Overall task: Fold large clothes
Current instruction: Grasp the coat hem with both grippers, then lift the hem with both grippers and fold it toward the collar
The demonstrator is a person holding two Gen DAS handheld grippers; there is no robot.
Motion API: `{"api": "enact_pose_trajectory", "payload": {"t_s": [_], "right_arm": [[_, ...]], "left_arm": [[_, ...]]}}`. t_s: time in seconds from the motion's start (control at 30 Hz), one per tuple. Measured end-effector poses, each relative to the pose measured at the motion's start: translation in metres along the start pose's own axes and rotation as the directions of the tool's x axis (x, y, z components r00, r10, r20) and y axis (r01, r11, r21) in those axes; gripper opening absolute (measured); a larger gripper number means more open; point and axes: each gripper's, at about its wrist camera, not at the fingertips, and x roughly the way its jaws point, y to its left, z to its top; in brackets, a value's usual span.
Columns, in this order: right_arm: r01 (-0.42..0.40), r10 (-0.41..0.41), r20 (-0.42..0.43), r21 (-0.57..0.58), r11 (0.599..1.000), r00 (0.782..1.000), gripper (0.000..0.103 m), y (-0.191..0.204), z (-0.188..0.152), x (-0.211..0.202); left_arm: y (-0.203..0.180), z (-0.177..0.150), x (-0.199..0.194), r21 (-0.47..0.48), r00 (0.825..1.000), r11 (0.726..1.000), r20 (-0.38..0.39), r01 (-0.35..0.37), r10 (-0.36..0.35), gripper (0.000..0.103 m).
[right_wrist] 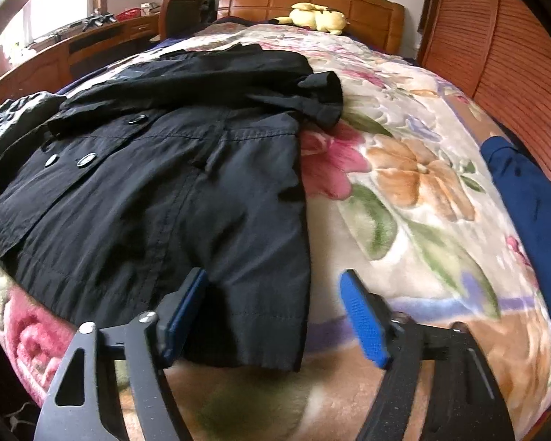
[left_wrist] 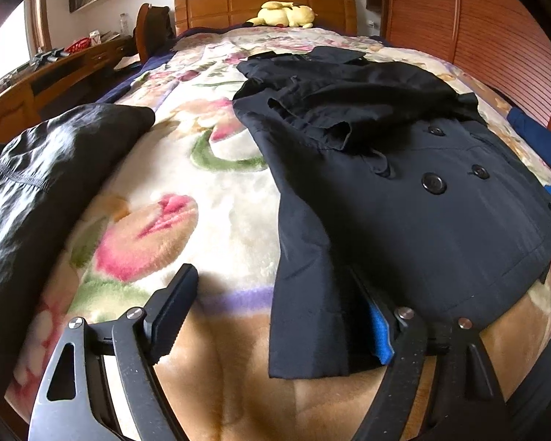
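A: Where is the coat [right_wrist: 158, 191] lying?

B: On the floral blanket [left_wrist: 216, 198]; I'm holding both grippers [left_wrist: 275, 312] [right_wrist: 275, 308] open around its hem corners (no pad is pressing). A shiny black garment [left_wrist: 36, 183] is crowding my left.
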Motion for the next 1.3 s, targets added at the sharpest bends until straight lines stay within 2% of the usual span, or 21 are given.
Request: {"api": "enact_pose_trajectory", "payload": {"t_s": [0.07, 0.1, 0.23, 0.27, 0.33, 0.4, 0.47, 0.67, 0.9, 1.13, 1.3], "right_arm": [[-0.02, 0.02, -0.003, -0.004, 1.0, 1.0, 0.058, 0.001, -0.002, -0.001], [-0.032, 0.032, -0.003, -0.006, 0.999, 0.999, 0.053, 0.002, -0.002, -0.002], [-0.07, 0.07, -0.008, -0.019, 0.997, 0.998, 0.034, 0.004, -0.003, -0.004], [-0.085, 0.085, -0.009, -0.02, 0.996, 0.996, 0.031, 0.005, -0.003, -0.004], [-0.114, 0.114, -0.016, -0.023, 0.993, 0.993, 0.017, 0.007, -0.001, -0.002], [-0.118, 0.117, -0.021, -0.051, 0.992, 0.993, 0.012, 0.012, 0.003, 0.003], [-0.136, 0.136, 0.0, -0.042, 0.99, 0.991, 0.009, 0.012, 0.007, 0.002], [-0.155, 0.15, 0.155, 0.018, 0.988, 0.976, 0.008, 0.005, 0.003, -0.036], [-0.213, 0.188, 0.251, 0.079, 0.974, 0.95, 0.007, -0.018, -0.016, -0.086], [-0.243, 0.208, 0.345, 0.061, 0.968, 0.915, 0.007, -0.016, -0.045, -0.143], [-0.258, 0.218, 0.416, 0.041, 0.965, 0.883, 0.007, -0.019, -0.053, -0.179]], "left_arm": [[-0.004, -0.001, -0.003, 0.026, 1.0, 1.0, 0.009, 0.018, -0.018, 0.078], [-0.005, -0.002, -0.004, 0.032, 0.999, 0.999, 0.007, 0.041, -0.041, 0.071], [-0.009, -0.003, -0.009, 0.046, 0.996, 0.995, 0.003, 0.084, -0.084, 0.054], [-0.009, -0.004, -0.011, 0.048, 0.995, 0.994, 0.003, 0.096, -0.097, 0.047], [-0.012, -0.005, -0.013, 0.058, 0.992, 0.99, 0.002, 0.125, -0.125, 0.036], [-0.013, -0.005, -0.013, 0.058, 0.989, 0.987, -0.002, 0.151, -0.151, 0.015], [-0.015, -0.003, -0.017, 0.047, 0.985, 0.984, 0.005, 0.169, -0.17, 0.008], [-0.029, -0.003, -0.051, 0.097, 0.986, 0.985, 0.077, 0.143, -0.151, 0.006], [-0.032, 0.0, -0.114, 0.109, 0.972, 0.984, 0.171, 0.144, -0.161, 0.006], [-0.034, -0.008, -0.178, 0.112, 0.944, 0.984, 0.283, 0.142, -0.169, 0.006], [-0.036, -0.001, -0.208, 0.121, 0.921, 0.984, 0.352, 0.132, -0.167, 0.006]]}}
